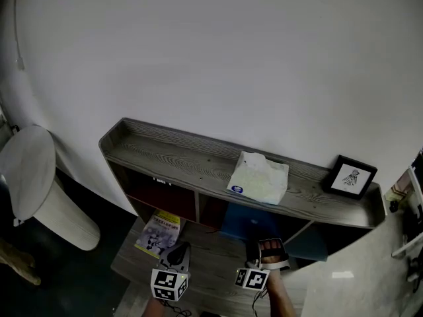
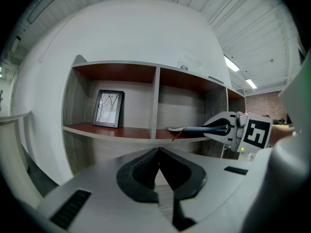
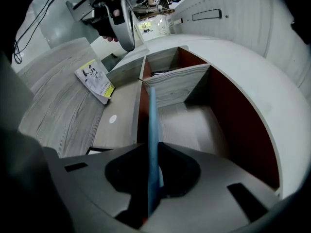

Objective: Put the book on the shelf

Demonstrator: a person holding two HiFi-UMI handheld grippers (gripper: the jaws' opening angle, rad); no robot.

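A thin blue book (image 1: 246, 224) lies flat at the mouth of a middle compartment of the grey wooden shelf (image 1: 172, 154), and my right gripper (image 1: 268, 244) is shut on its near edge. In the right gripper view the book (image 3: 152, 120) runs edge-on between the jaws of the right gripper (image 3: 151, 147), toward a red-lined compartment. The left gripper view shows the book (image 2: 197, 128) resting over the shelf board, held by the right gripper (image 2: 228, 126). My left gripper (image 1: 177, 248) hangs to the left of it, shut on nothing (image 2: 158, 150).
A tissue pack (image 1: 259, 177) and a framed picture (image 1: 349, 176) sit on the shelf top. A yellow booklet (image 1: 158, 233) lies on the low wooden surface before the shelf. Another framed picture (image 2: 108, 108) stands in the left compartment. A white rounded object (image 1: 33, 183) stands at far left.
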